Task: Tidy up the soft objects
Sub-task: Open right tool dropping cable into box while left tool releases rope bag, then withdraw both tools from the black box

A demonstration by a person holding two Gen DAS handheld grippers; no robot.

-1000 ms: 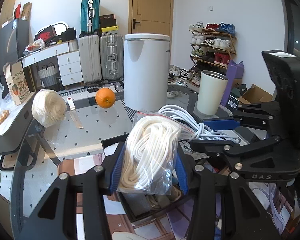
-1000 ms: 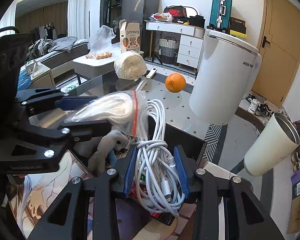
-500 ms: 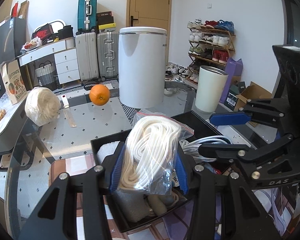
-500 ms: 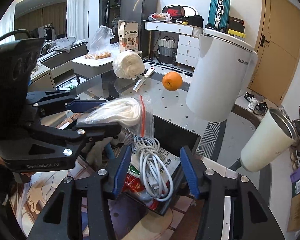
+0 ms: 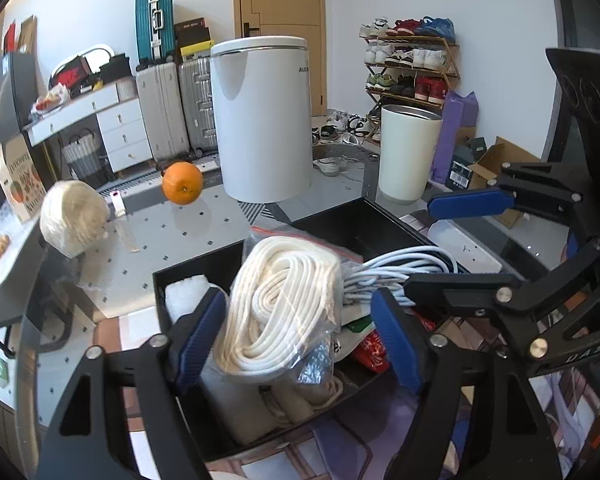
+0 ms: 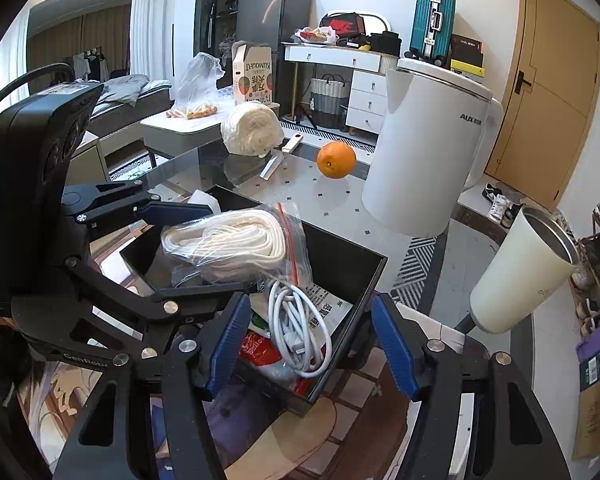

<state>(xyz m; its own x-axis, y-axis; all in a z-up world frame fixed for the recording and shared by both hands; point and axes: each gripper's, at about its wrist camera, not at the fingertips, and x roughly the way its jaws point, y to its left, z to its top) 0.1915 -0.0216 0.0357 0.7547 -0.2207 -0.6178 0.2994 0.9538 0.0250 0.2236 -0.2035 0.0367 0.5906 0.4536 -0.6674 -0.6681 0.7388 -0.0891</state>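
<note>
Left gripper, its ribbed blue pads just spread, straddles the released crinkly bag of coiled white rope in the black box. Right gripper, likewise just parted, flanks a glossy looped white cable lying there.

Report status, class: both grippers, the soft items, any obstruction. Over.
Left gripper open, jaws just widened off the bagged rope. Right gripper open, white cable released. Both lie in the black bin. No obstruction.
</note>
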